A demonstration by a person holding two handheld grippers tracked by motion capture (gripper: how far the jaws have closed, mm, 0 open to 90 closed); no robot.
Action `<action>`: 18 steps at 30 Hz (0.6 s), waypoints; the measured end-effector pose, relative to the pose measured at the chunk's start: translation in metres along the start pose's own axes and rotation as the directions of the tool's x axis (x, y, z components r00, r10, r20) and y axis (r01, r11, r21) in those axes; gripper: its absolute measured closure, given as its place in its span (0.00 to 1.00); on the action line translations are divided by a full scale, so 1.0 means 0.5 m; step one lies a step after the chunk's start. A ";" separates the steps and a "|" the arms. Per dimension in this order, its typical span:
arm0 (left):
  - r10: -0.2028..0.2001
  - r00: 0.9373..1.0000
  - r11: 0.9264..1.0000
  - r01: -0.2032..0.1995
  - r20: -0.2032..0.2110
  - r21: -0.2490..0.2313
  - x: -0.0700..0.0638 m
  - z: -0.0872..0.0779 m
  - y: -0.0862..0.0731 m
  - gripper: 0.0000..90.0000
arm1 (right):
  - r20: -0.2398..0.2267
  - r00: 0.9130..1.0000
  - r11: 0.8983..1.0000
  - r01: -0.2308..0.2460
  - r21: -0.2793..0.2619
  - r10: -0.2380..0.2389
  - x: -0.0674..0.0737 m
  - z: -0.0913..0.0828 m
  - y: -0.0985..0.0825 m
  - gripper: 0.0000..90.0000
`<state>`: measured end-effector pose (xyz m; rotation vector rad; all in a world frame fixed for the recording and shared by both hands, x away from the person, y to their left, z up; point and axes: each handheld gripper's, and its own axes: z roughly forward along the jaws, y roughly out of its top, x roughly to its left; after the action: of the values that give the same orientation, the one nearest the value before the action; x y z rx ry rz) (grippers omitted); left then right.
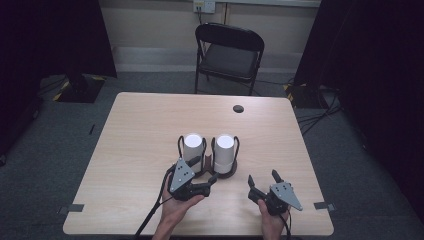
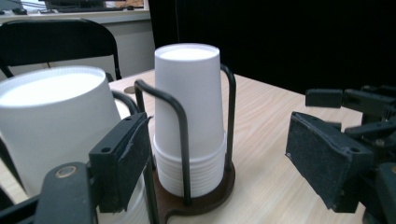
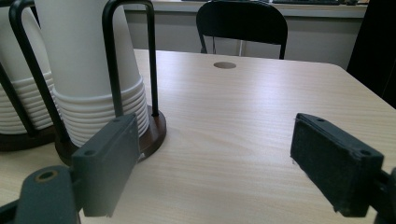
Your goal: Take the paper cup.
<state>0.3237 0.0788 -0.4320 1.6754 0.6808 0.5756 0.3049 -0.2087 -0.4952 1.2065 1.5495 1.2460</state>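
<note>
A wooden table (image 1: 150, 150) carries a dark cup holder (image 1: 227, 172) with two wire-framed bays, standing near the person's edge. Each bay holds an upside-down stack of white cups: the left stack (image 1: 193, 150) and the right stack (image 1: 224, 152), side by side and upright.

The left gripper (image 1: 211, 171) sits just in front of the left stack, held in the person's left hand (image 1: 175, 207), with its jaws pointing toward the gap between the two stacks. In the left gripper view its jaws stand apart, with nothing pinched between the pads; the left stack looms close beside one jaw and the right stack, ringed by its black wire hoop (image 2: 180, 121), lies ahead between them. No contact with a cup is evident.

The right gripper (image 1: 264, 179) rests low over the table to the right of the holder, apart from it. Its jaws are spread wide, with bare tabletop between them.

A black folding chair (image 1: 227, 55) stands beyond the far edge. A round cable hole (image 1: 238, 108) sits in the tabletop near that edge.
</note>
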 end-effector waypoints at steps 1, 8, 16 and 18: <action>0.006 1.000 1.000 -0.006 -0.003 -0.006 -0.001 0.002 0.003 0.24 | -0.001 1.000 1.000 -0.001 0.001 0.001 0.000 0.000 0.000 0.17; 0.025 1.000 1.000 -0.025 0.013 -0.009 0.005 0.022 0.022 0.26 | 0.005 1.000 1.000 0.000 0.008 0.000 0.000 0.001 0.001 0.18; 0.033 0.999 0.999 -0.032 0.025 -0.012 0.021 0.058 0.053 0.26 | -0.006 1.000 1.000 0.005 0.015 -0.005 0.001 0.002 0.001 0.19; 0.023 0.999 1.000 -0.022 0.024 -0.008 0.022 0.064 0.057 0.26 | -0.004 1.000 1.000 0.002 0.016 -0.002 0.000 0.002 0.001 0.19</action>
<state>0.3575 0.0601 -0.4104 1.6824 0.6427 0.5725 0.3062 -0.2083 -0.4948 1.2130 1.5657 1.2378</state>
